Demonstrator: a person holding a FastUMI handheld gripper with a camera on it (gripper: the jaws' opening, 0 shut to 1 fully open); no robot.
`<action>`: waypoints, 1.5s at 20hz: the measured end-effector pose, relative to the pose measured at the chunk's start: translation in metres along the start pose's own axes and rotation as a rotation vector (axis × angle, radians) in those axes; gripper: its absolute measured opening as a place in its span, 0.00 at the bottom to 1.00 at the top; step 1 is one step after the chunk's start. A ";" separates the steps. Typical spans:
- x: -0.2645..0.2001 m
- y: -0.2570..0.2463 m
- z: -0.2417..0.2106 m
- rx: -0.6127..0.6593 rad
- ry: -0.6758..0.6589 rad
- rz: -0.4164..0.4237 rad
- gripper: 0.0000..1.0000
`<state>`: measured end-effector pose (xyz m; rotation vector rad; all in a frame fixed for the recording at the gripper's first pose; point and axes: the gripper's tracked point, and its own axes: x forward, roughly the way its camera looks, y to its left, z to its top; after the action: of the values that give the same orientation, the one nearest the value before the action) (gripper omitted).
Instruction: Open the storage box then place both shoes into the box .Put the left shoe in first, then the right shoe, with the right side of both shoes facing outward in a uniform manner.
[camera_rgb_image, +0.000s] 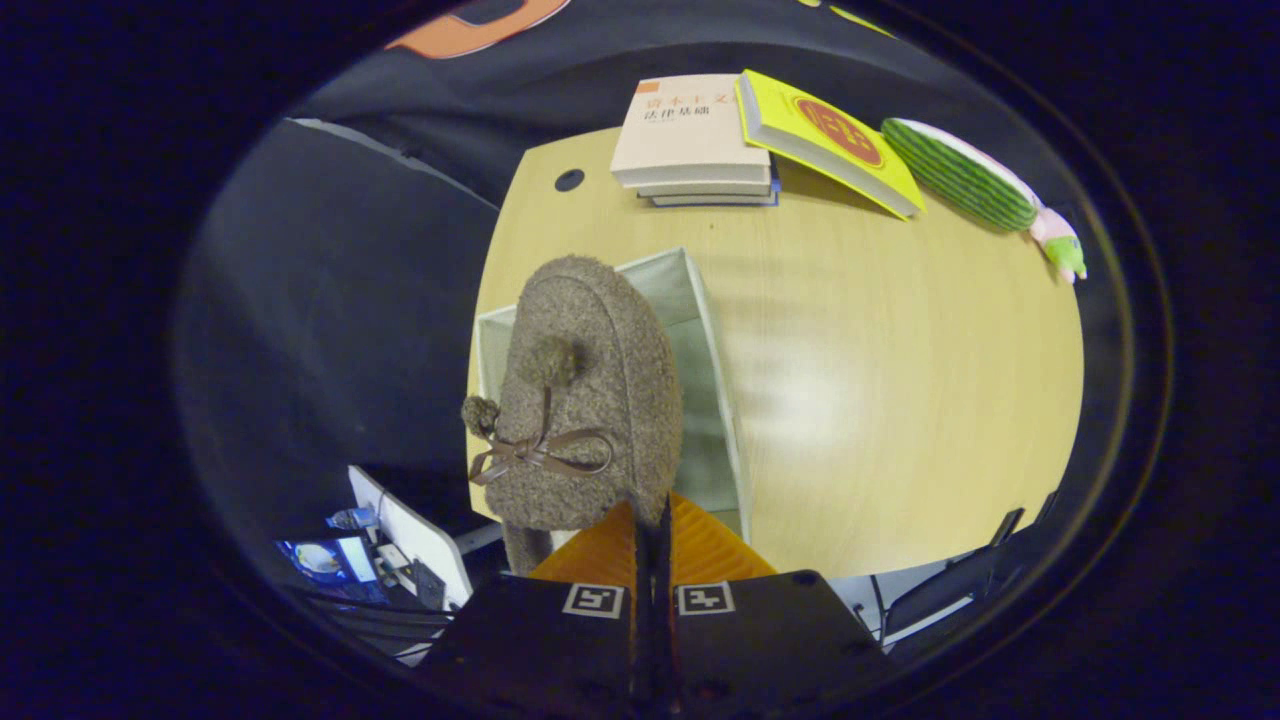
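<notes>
Above the open storage box (715, 350) I see the fuzzy brown shoe (585, 400) hanging from my gripper (652, 520), toe pointing away from the camera and its bow and 2 pompoms facing up at me. The fingers (700, 545) are pressed nearly together with only a thin dark slit between them, clenched on the shoe's rim at its heel end, so the shoe covers most of the box's left half. The box is pale fabric, its top open, standing at the near left part of the wooden table (900, 400); what lies inside it under the shoe I cannot tell. Beyond the box, at the far side of the table, sits a stack of 3 books (690, 140), a yellow book (830, 140) leaning against them, and next to that a watermelon-striped plush toy (975, 180). I count just 1 shoe here.
</notes>
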<state>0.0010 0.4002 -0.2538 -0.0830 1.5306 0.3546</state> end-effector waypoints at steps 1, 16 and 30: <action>0.010 0.001 -0.003 -0.002 0.014 -0.015 0.06; 0.062 -0.021 0.008 -0.067 0.039 -0.077 0.28; -0.061 -0.045 0.024 -0.186 -0.355 -0.143 0.84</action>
<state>0.0368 0.3534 -0.2000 -0.2606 1.1322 0.3744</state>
